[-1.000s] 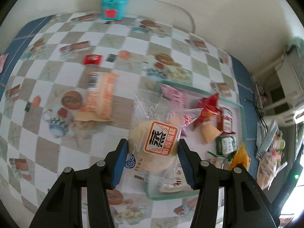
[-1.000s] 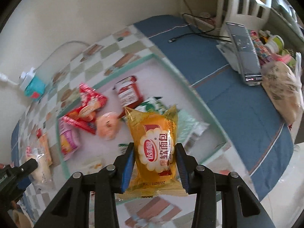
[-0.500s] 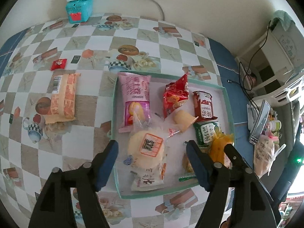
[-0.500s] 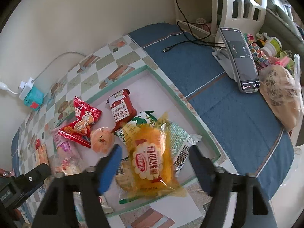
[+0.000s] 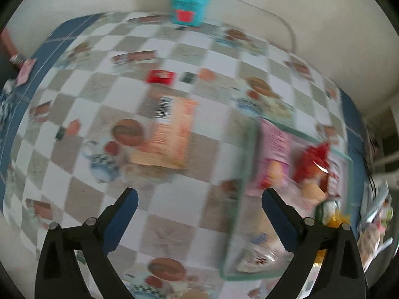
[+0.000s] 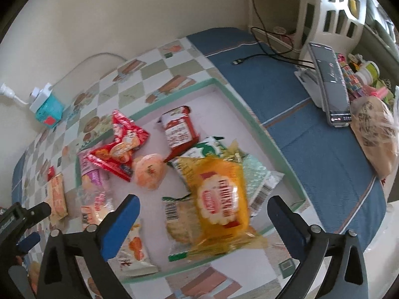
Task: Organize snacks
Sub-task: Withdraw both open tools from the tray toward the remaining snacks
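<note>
Now both of our tools stand released, and both have just been opening. Between the fingers of the left tool (image 5: 199, 196) we see only bare checkered counter (image 5: 174, 214). The right tool (image 6: 203, 203) hangs wide above the yellow bread packet (image 6: 219, 199), not pressing it.

Taking the tray (image 5: 247, 164) as our landmark and reading the left wrist view from the left: an orange wafer pack (image 5: 172, 134) lies on the counter just left of the tray's left rim, with a small red sachet (image 5: 159, 76) beyond it toward the wall. The view is blurred, so we cannot read the print.

Inside the tray, a pink packet (image 6: 93, 174), a red crinkled bag (image 6: 119, 147) and a jelly cup (image 6: 149, 172) sit left of the yellow packet, which rests on other wrappers by the near rim.

The orange pack looks light, with crackly film and a brittle filling, so we judge a gentle pinch across its narrow middle best. Its long axis runs from the wall toward us, barcode end at the far side.
</note>
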Motion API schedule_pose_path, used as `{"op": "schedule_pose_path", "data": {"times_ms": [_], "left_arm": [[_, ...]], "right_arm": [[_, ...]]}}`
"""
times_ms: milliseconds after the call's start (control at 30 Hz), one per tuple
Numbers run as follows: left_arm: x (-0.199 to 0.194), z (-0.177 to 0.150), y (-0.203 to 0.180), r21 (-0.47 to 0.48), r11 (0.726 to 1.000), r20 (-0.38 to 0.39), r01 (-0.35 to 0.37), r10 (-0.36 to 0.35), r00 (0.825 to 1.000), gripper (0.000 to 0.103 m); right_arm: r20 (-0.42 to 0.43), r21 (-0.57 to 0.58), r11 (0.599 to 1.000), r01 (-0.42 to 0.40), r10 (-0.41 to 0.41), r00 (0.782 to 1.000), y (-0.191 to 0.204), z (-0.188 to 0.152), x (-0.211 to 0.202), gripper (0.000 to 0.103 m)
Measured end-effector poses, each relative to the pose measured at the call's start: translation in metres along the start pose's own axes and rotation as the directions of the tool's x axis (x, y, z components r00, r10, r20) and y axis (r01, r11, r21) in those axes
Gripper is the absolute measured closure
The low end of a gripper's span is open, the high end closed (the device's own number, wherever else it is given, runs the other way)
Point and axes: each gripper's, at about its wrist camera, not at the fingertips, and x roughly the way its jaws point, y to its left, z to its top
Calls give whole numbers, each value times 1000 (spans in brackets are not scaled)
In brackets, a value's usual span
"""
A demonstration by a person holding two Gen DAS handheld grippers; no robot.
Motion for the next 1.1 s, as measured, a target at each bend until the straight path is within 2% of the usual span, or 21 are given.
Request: {"op": "schedule_pose_path", "data": {"times_ms": [267, 500, 600, 800, 967, 1100], "left_arm": [[-8, 16, 62, -150, 985, 32, -81, 86, 996, 3], [-26, 30, 94, -183, 969, 89, -168, 187, 978, 3], [-31, 35, 106, -181, 964, 100, -194, 214, 972, 3], [-36, 42, 135, -214, 954, 101, -208, 233, 967, 3], [-43, 46, 163, -276, 935, 105, -224, 261, 960, 3], [-46, 48, 184, -320, 923, 104, -212, 257, 961, 3]], "right_arm": [[28, -33, 999, -18, 19, 999, 25, -1, -13, 0], [73, -63, 997, -35, 39, 997, 50, -1, -32, 0], [62, -81, 995, -51, 56, 997, 66, -5, -31, 0], [30, -145, 986, -82, 87, 996, 108, -18, -24, 0], [15, -195, 975, -103, 109, 994, 140, -29, -21, 0], [-10, -210, 968, -136, 137, 991, 160, -37, -15, 0]]}}
